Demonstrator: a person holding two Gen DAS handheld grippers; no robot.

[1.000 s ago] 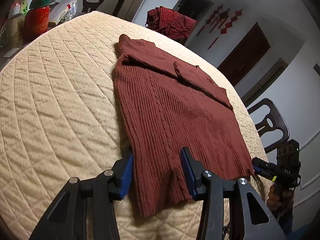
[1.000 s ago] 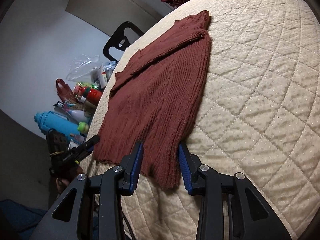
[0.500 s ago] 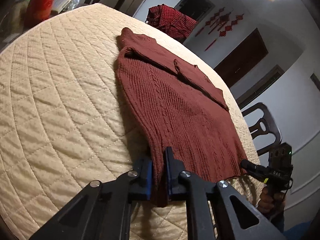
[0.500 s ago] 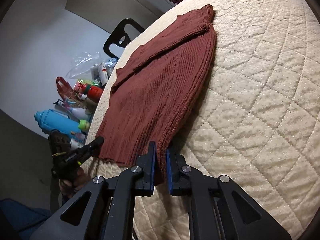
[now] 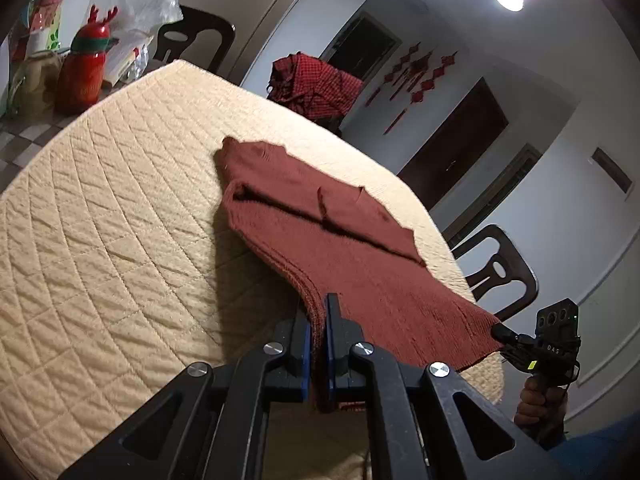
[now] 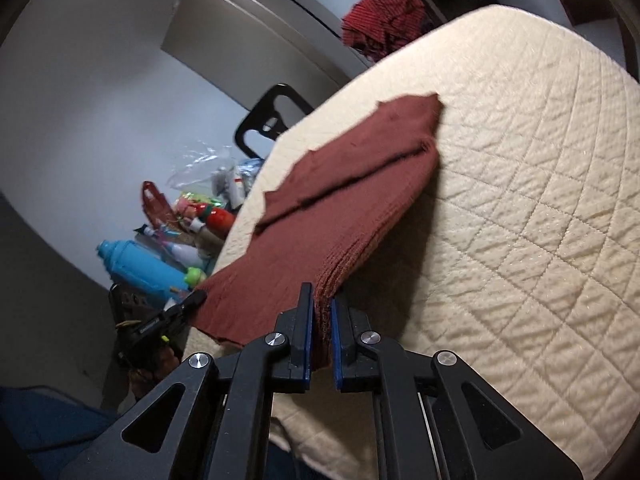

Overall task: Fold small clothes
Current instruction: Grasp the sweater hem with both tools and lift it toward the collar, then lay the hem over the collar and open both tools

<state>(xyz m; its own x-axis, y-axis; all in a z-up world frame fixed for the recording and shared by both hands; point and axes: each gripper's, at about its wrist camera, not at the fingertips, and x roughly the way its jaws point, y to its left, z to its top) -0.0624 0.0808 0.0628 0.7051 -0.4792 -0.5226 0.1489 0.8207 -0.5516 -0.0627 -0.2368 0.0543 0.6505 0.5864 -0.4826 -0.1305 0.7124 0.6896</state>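
Note:
A rust-red knit sweater lies on the cream quilted table cover, its sleeves folded across the back. My left gripper is shut on one bottom hem corner and holds it above the cover. My right gripper is shut on the other hem corner of the sweater, also raised. The hem hangs stretched between the two grippers; the collar end still rests on the cover. Each gripper shows in the other's view: the right gripper and the left gripper.
A red plaid garment lies heaped beyond the table's far edge. Bottles, a red reindeer flask, a blue bottle and bags crowd one side. Black chairs stand around the table.
Both grippers closed on the sweater's hem corners and lifted them off the cover. The lower half of the sweater now hangs in the air.

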